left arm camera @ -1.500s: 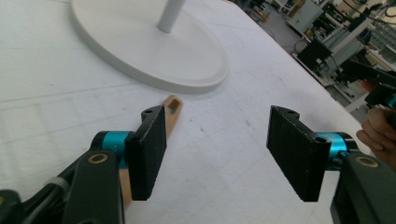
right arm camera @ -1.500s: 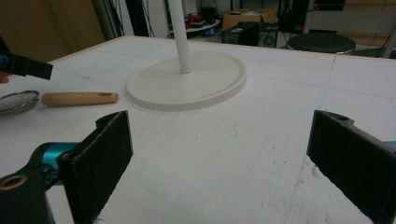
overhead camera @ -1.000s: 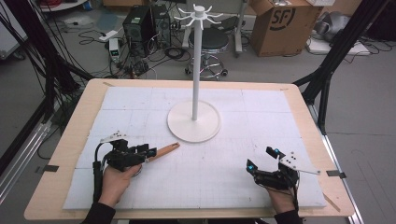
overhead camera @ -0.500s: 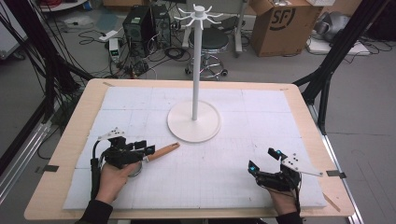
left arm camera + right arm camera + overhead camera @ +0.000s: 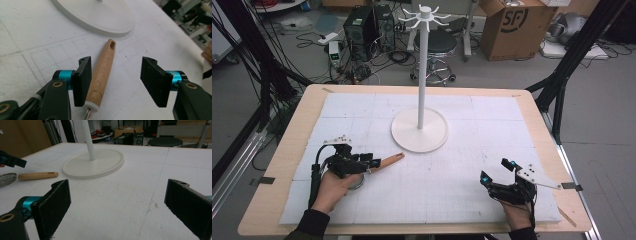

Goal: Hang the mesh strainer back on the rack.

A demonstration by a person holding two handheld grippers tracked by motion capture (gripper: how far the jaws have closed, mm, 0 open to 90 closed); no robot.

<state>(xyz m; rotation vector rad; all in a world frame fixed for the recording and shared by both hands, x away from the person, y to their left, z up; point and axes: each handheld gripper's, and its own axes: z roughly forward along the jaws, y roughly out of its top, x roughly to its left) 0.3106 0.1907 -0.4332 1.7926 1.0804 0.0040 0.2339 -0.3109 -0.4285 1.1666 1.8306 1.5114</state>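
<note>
A utensil with a wooden handle (image 5: 389, 160) lies on the white mat, left of the front of the stand's base. The handle (image 5: 102, 72) lies between the jaws of my open left gripper (image 5: 373, 163), close against the left jaw and well apart from the right one. Its tip has a slot and points at the white stand (image 5: 422, 75). In the right gripper view the handle (image 5: 37, 175) joins a metal bowl (image 5: 7, 179) at the far left. My right gripper (image 5: 497, 171) rests open near the front right of the mat, nothing between its jaws.
The stand's round base (image 5: 419, 131) sits mid-table, and its pole carries a ring of hooks (image 5: 426, 14) at the top. The white mat (image 5: 492, 120) covers the wooden table (image 5: 292, 130). Boxes, a stool and cables stand on the floor beyond the far edge.
The left hand has shifted very slightly around the handle. The handle and the right gripper are about where they were.
</note>
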